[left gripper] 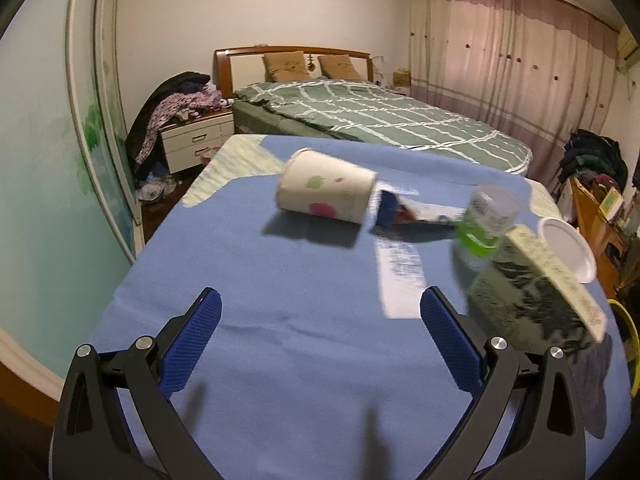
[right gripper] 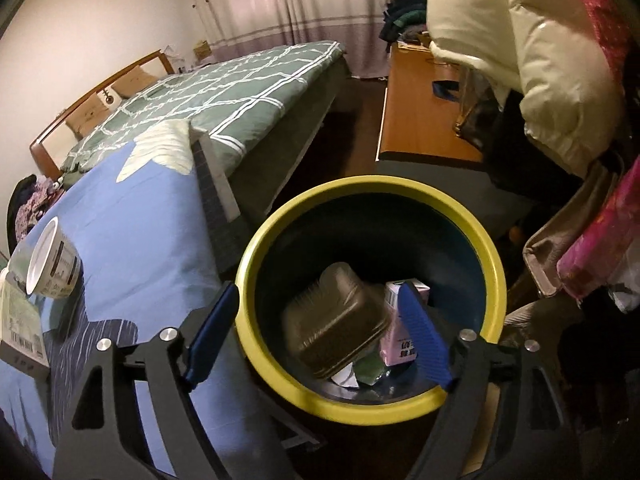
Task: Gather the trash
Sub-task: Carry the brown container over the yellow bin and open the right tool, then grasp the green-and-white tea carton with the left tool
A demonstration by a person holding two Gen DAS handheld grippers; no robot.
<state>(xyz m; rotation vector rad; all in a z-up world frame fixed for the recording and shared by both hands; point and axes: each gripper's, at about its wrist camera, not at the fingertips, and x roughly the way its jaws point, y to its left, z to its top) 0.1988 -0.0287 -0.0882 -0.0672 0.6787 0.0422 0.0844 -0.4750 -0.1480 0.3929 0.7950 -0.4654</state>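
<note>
left hand-held gripper (left gripper: 320, 344): spread wide, empty, over blue bench (left gripper: 280, 320); paper cup (left gripper: 326, 192) on its side, frame centre. right hand-held gripper (right gripper: 320, 332): spread, empty, above yellow-rimmed bin (right gripper: 494, 264) holding brown tray (right gripper: 336, 320).

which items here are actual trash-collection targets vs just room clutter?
Job:
- paper cup on its side on the blue cloth
- green-label plastic bottle
- patterned carton
- white tub
- yellow-rimmed bin, already holding a brown tray and pink carton

Clutter:
- bed
- nightstand with clothes
- cream jacket
- curtains
</note>
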